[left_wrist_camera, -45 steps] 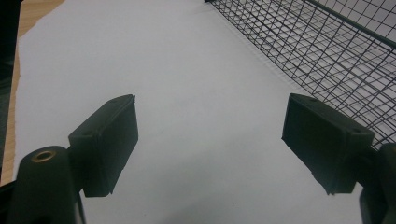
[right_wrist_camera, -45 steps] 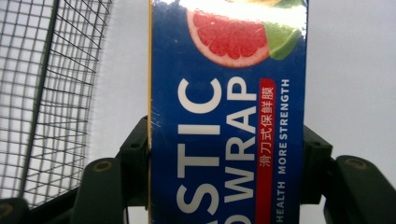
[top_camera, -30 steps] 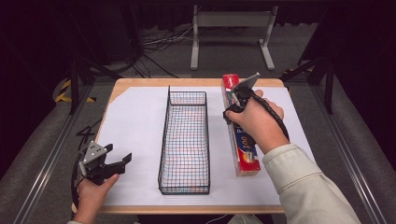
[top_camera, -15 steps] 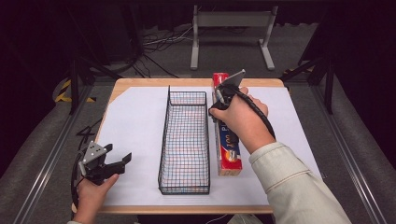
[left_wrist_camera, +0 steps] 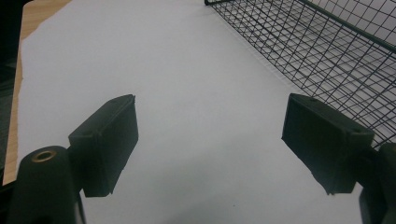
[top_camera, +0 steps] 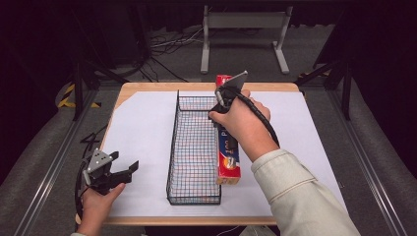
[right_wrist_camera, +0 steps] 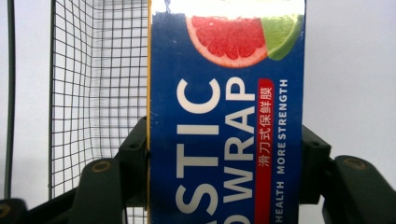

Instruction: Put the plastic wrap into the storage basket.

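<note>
Wooden table (top_camera: 196,87), white sheet (top_camera: 142,128), wire basket (top_camera: 194,147), dark cluttered floor behind

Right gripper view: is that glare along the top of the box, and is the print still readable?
Right gripper view: yes, the top edge of the plastic wrap box is washed out white, while the lettering below stays sharp and the basket mesh bows slightly. High view: even light on the box, dark surroundings.

Blue-and-red wrap box (right_wrist_camera: 224,140), black wire basket (top_camera: 193,147)
</note>
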### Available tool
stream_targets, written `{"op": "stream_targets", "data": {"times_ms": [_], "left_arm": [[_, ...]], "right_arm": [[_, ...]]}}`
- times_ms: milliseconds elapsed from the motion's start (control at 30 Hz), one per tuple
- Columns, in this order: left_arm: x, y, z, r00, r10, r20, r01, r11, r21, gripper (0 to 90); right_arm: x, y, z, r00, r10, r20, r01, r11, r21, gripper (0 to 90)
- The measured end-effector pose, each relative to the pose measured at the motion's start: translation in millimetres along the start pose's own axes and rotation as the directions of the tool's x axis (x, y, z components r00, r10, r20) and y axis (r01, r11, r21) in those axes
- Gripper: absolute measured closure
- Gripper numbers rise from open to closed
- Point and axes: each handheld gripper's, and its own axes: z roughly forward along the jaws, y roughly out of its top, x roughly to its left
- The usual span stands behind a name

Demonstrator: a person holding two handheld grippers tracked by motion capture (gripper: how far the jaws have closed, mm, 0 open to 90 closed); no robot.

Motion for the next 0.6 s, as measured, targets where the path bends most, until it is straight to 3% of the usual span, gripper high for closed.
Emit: {"op": "stream_targets", "data": {"times_ms": [600], "left_arm": [[0.6,-0.5,0.5,1.0000,-0.003,0.001,0.003,1.0000,0.000,19.0]], "right_arm": [[30.5,2.7,3.8,0.9999,-0.010,-0.002,0.010,1.000,0.012,39.4]]}}
